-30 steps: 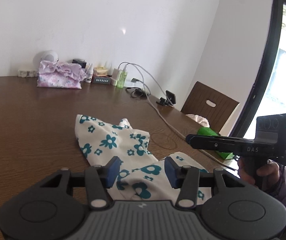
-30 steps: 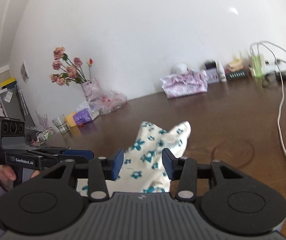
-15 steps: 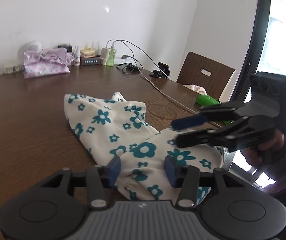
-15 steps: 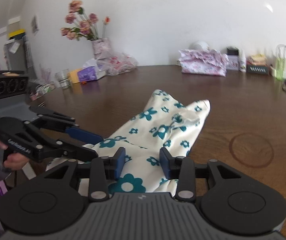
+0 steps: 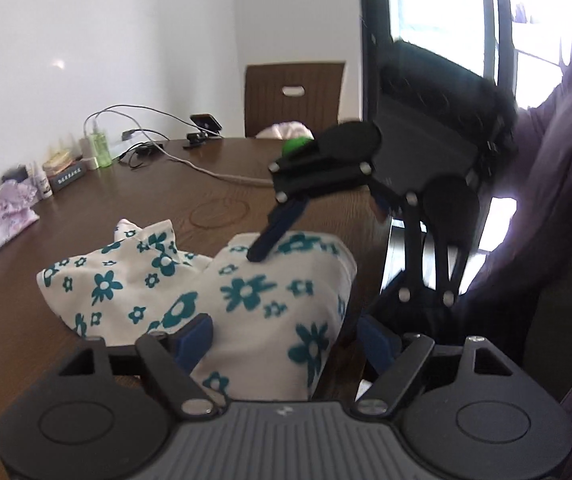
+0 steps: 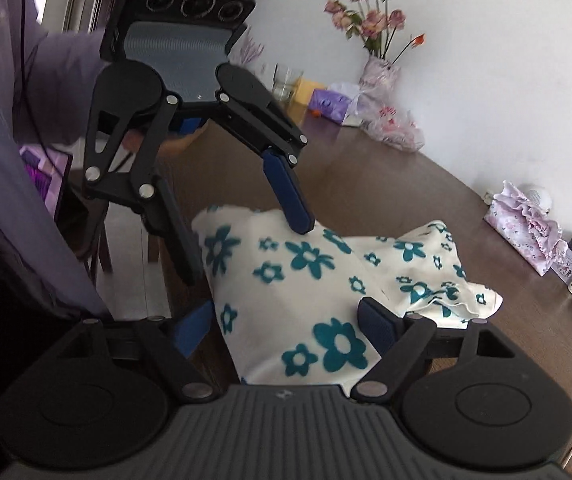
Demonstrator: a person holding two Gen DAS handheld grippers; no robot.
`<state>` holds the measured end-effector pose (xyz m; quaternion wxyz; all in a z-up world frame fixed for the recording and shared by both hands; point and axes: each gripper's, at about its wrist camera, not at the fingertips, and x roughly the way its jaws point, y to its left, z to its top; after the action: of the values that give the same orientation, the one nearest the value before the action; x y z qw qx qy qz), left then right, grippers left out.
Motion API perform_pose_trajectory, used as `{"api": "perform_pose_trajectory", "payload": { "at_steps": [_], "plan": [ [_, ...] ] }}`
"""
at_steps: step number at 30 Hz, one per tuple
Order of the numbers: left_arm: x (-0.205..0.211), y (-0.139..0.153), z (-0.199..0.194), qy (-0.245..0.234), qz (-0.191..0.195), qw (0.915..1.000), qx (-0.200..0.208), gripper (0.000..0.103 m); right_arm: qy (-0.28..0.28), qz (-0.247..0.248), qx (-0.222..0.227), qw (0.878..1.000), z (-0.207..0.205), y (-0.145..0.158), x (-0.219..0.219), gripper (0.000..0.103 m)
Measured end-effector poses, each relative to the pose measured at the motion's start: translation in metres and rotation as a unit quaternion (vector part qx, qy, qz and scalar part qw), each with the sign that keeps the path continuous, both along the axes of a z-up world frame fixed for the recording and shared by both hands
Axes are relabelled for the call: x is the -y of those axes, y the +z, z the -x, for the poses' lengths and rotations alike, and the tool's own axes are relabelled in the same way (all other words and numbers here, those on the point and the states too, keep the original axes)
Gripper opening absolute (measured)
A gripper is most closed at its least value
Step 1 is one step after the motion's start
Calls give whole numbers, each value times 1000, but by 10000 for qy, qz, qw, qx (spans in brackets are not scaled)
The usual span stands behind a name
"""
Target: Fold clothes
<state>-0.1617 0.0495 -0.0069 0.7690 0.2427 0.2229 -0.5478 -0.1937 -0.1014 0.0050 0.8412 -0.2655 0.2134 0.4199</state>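
Both claws have just been opening. The left gripper point(image 5: 284, 338) and right gripper point(image 6: 291, 326) stand wide astride the near edge of the floral garment point(image 5: 246, 292), gripping nothing, likely poised for a fold. The garment drapes over the wooden table point(image 5: 26, 320) edge.

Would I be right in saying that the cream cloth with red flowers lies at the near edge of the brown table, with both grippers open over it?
Not quite: the flowers on the cloth are teal, not red, as the right wrist view shows. The rest holds: it lies at the near edge of the brown table, with the left gripper and right gripper open over it, their jaws having just been opening.
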Motion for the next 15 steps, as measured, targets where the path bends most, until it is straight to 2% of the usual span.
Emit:
{"api": "perform_pose_trajectory", "payload": {
  "at_steps": [3, 5, 8, 10, 12, 15],
  "plan": [
    [5, -7, 4, -40, -277, 9987, 418, 82, 13, 58, -85, 9999, -6, -3, 2, 82],
    [10, -11, 5, 47, -434, 9971, 618, 82, 1, 81, -203, 9998, -11, -5, 3, 77],
    [10, -13, 7, 106, -453, 9948, 906, 82, 27, -100, -460, 9989, -16, -3, 7, 62],
    [12, -15, 12, 108, -473, 9918, 1186, 82, 9, -332, -833, 9960, -20, 4, 15, 49],
    [17, -19, 20, 131, -531, 9874, 1488, 84, -15, -480, -1109, 9927, -23, 8, 23, 45],
    [20, -20, 33, -112, -529, 9843, 1680, 85, 64, -777, -1530, 9851, -23, 11, 35, 42]
  ]
}}
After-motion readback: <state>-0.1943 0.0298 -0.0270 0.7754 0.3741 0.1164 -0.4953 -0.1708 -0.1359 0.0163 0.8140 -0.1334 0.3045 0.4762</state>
